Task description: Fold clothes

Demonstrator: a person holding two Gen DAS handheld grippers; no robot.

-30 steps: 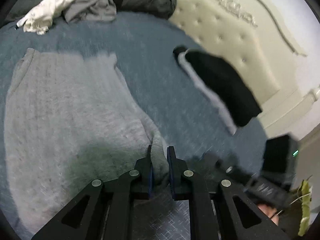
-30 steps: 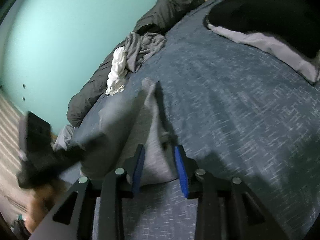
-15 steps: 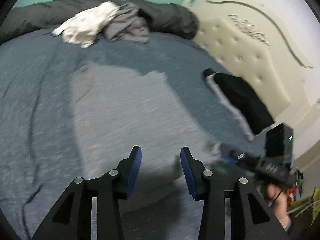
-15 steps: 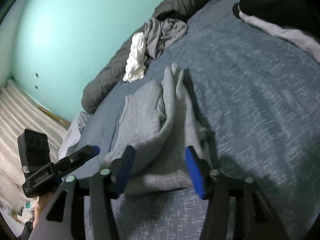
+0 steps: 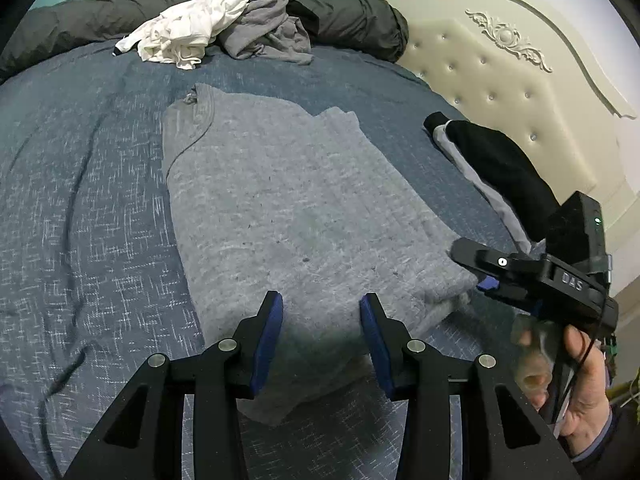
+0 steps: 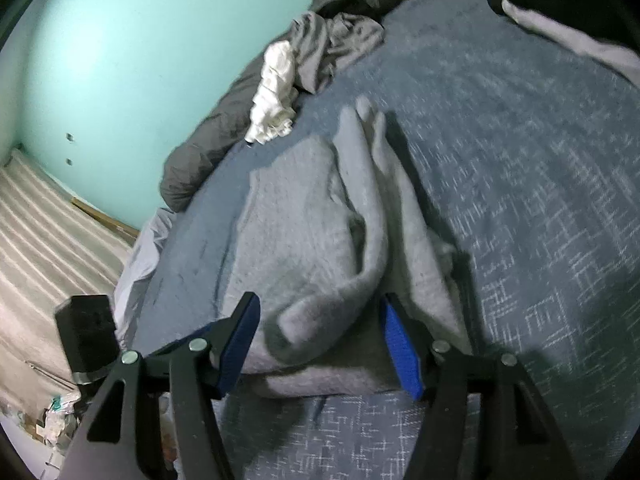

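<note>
A grey knit sweater (image 5: 288, 208) lies folded lengthwise on the blue bedspread (image 5: 80, 208), its collar at the far end. My left gripper (image 5: 320, 316) hovers open over the sweater's near edge, gripping nothing. In the right wrist view the same sweater (image 6: 312, 240) shows a sleeve draped over its body. There my right gripper (image 6: 320, 328) stands open, its blue pads either side of the sleeve's cuff end without pinching it. The right gripper (image 5: 492, 276) also appears in the left wrist view, at the sweater's right corner, held by a hand (image 5: 576, 392).
A white garment (image 5: 184, 28) and a crumpled grey garment (image 5: 268, 28) lie at the far side against a dark duvet roll (image 5: 352, 16). A black and grey garment (image 5: 500, 168) rests near the cream tufted headboard (image 5: 500, 80). A teal wall (image 6: 140, 60) lies beyond the bed.
Both grippers have let go of the sweater and opened wide. They have drawn back from it, and the sweater now lies folded on the bed.
</note>
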